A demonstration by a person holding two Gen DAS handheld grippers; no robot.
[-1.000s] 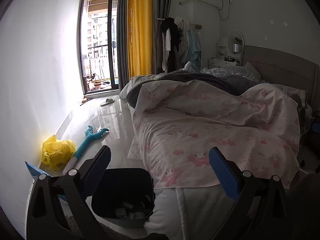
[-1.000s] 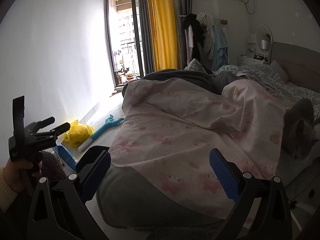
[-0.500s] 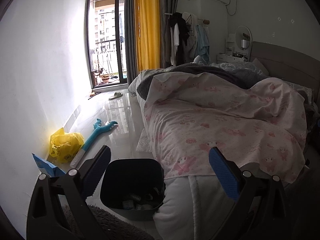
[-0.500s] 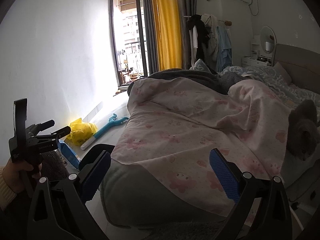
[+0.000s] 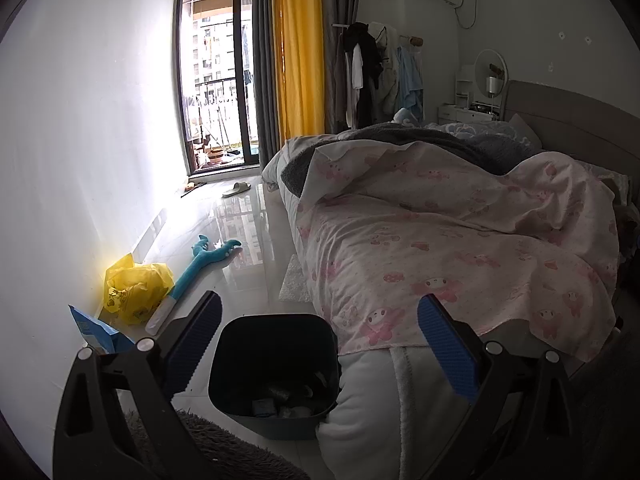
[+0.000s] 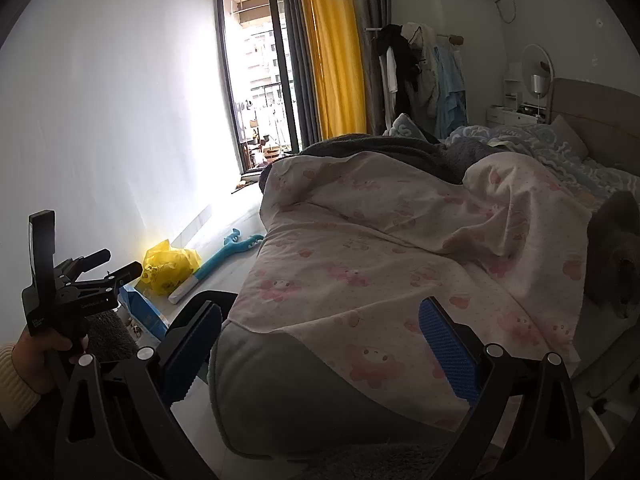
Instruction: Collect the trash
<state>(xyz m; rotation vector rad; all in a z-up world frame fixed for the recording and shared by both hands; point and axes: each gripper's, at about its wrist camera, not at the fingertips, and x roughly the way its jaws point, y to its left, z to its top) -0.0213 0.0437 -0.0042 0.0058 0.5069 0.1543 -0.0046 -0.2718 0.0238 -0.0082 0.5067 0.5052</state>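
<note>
Daylight from far balcony door (image 5: 218,76) blows out left wall (image 5: 100,140) and glares on glossy floor (image 5: 236,224), near foreground dim and shadowed, strong fisheye bending with black vignette corners, focus mostly sharp.

- One dark bin (image 5: 276,364) is being seen just ahead, between the jaws.
- One yellow bag (image 5: 134,286) is being seen ahead, left of the left jaw.
- One blue toy (image 5: 200,260) is being seen beside that bag.
- One slipper (image 5: 237,189) is being seen far ahead.
- One grey cat (image 6: 616,260) is being seen right of the right jaw.
</note>
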